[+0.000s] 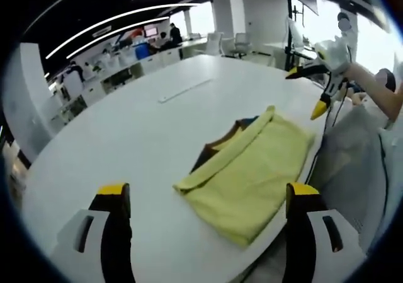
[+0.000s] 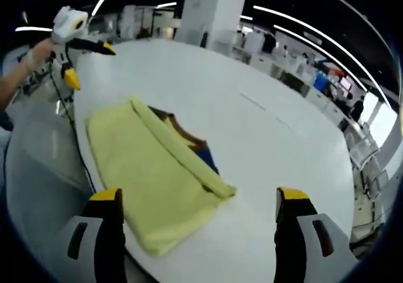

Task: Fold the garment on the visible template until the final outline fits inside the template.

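A yellow garment [image 1: 255,169] lies folded on the white table [image 1: 126,132], close to the near edge, with a rolled fold along its far side. A dark piece with brown and blue edges [image 1: 217,145] peeks out from under that fold; I cannot tell if it is the template. My left gripper [image 1: 208,193] is open, held above and short of the cloth. In the right gripper view the garment [image 2: 148,169] and the dark piece [image 2: 189,139] lie ahead of my open right gripper [image 2: 199,198]. Each gripper appears in the other's view, open and off the table edge: the right gripper [image 1: 306,94] and the left gripper [image 2: 89,65].
A thin white strip [image 1: 186,90] lies on the far part of the table. A black cable [image 2: 69,132] hangs from the left gripper along the table edge, over grey floor [image 2: 38,169]. Desks, chairs and people stand far behind.
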A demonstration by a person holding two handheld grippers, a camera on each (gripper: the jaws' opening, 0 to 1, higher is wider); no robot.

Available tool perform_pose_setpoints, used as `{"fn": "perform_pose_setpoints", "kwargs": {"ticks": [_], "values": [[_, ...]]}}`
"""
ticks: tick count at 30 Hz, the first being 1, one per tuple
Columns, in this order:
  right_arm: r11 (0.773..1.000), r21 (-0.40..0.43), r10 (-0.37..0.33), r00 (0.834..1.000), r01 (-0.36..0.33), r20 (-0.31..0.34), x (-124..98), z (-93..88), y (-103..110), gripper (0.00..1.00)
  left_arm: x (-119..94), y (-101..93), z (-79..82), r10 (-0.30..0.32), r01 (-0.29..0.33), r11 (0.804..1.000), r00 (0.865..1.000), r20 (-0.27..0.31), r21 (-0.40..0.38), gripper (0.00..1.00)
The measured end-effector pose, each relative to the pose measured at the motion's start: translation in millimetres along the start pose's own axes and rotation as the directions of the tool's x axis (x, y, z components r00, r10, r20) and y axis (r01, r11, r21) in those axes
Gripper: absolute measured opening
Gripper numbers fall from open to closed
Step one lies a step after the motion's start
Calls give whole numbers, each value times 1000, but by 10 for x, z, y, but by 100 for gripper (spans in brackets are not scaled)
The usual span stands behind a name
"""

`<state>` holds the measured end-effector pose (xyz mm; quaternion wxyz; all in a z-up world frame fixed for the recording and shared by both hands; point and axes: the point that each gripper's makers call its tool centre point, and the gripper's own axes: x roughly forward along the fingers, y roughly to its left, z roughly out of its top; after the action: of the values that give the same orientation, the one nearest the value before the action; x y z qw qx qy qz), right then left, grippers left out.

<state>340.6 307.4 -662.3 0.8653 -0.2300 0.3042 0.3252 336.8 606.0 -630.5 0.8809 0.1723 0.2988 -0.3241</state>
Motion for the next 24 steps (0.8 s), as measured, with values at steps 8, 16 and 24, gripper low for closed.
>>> {"fn": "perform_pose_setpoints", "kwargs": {"ticks": [8,16,24], "values": [[1000,-12,2,1000,-2,7,-97,24,36,100,-74,-6,-1,12,-12,1000,1000,6,9,100],[1000,-16,-1,1000,1,0,-152,-21,79,100,-143,-38,-73,20,-20,1000,1000,-2,4,100],[1000,1,-5,1000,5,-18,-167,-119,93,100,-188,-84,-195,24,-24,1000,1000,-17,-16,100]]}}
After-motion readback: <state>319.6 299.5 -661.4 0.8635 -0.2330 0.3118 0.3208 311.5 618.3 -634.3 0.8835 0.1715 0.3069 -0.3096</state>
